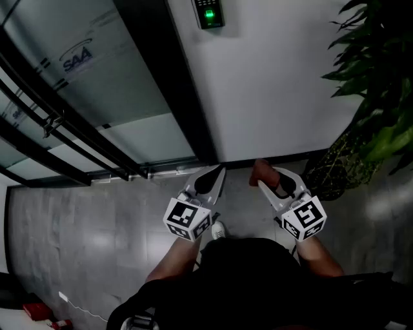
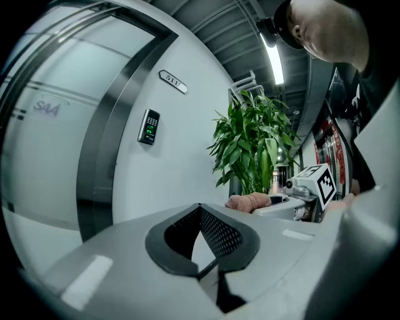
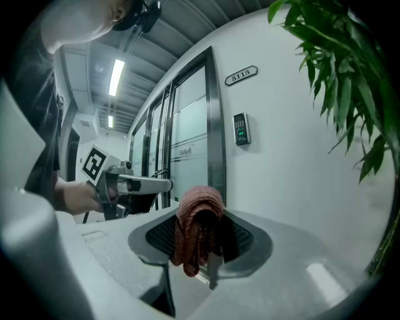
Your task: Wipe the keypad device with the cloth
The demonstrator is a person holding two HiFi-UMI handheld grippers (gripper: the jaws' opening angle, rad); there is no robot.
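The keypad device hangs on the white wall beside a dark door frame, its screen glowing green; it also shows as the keypad and the keypad. My right gripper is shut on a folded reddish-brown cloth, which pokes out as the cloth at its tips. My left gripper is shut with nothing in it. Both are held low, well short of the keypad.
A glass door with dark rails and a steel frame stands left of the keypad. A potted plant fills the right side, its pot on the grey floor. A number plate sits above the keypad.
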